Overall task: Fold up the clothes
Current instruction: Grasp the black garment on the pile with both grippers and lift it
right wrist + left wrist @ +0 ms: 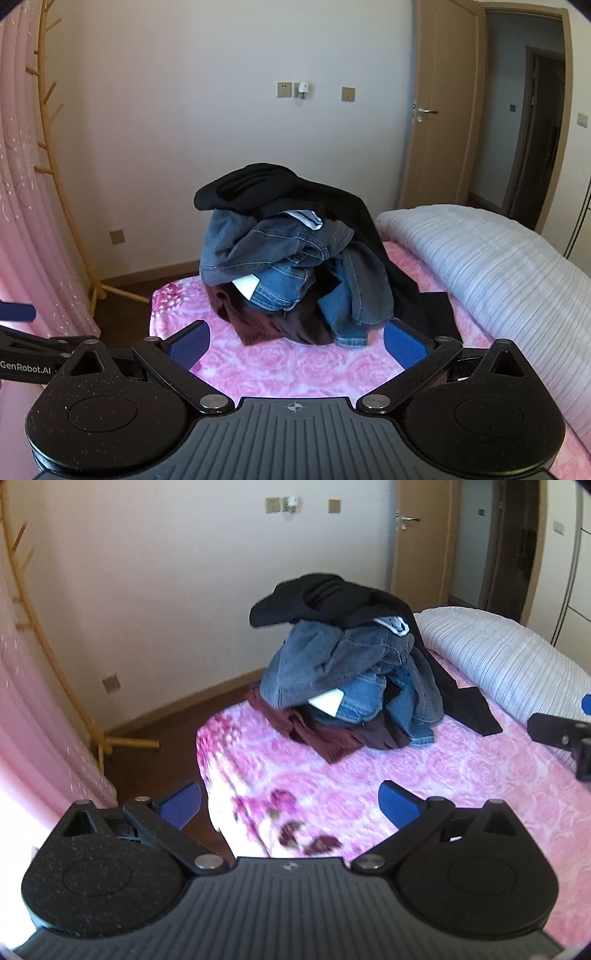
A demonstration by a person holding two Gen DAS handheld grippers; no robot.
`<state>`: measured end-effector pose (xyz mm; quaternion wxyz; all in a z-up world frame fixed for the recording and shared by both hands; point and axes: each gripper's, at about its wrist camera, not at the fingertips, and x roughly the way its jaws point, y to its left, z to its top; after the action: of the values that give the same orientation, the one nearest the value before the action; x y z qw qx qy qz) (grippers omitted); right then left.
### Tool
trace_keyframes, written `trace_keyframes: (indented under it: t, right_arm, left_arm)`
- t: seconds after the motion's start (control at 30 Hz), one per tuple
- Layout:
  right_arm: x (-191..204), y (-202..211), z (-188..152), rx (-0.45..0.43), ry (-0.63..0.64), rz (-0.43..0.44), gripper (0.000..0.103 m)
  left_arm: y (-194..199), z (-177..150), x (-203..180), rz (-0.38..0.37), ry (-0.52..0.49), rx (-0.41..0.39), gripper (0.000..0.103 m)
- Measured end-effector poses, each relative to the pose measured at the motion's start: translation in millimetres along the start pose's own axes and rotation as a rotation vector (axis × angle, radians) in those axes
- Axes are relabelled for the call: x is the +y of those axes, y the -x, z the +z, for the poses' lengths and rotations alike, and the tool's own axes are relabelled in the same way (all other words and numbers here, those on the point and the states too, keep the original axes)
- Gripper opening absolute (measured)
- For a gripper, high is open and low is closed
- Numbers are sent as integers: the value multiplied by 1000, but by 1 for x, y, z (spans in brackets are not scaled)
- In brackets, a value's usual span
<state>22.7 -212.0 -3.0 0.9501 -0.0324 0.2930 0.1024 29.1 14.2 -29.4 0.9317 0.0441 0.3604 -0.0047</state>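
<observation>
- Currently I hold the left gripper (290,805) above the near corner of the bed (461,775); its blue-padded fingers (397,805) stand wide apart with nothing between them.
- I hold the right gripper (297,341) above the same pink floral bedspread (295,369), jaws likewise spread wide and empty, aimed at the clothes.
- The clothes pile (354,668) sits unfolded on the bed, toward its far corner near the wall, well apart from the left gripper and nearer to the right one.
- Pile composition, top to bottom: a black garment (280,192) draped over the summit and trailing down the right side onto the bedspread; blue denim jeans (295,266) bunched in the middle, with a white label or pocket lining showing; a dark maroon garment (255,317) at the base, spilling toward me.
- A small white-and-blue striped piece (306,218) shows just under the black garment; I cannot tell which garment it belongs to.
- A rolled grey striped quilt (480,266) lies along the right of the bed, just beside the pile.
- In the left wrist view, part of the right gripper shows at the right edge; in the right wrist view, part of the left gripper shows at the left edge.
- Surroundings: a pink curtain (22,184) and a wooden coat rack (51,147) at left, an open door (436,129) at right.
</observation>
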Motion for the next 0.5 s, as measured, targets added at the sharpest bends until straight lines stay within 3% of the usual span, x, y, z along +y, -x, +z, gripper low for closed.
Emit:
trace_keyframes:
  t: [0.27,0.5]
  right_arm:
    - [5,-47,34,-3,138,-15,102]
    - [18,-137,88,8,273,-19,102]
  left_arm:
    - [-66,45,33,-12,-119,-107,101]
    - [-180,105,66,-24,-234,-167,101]
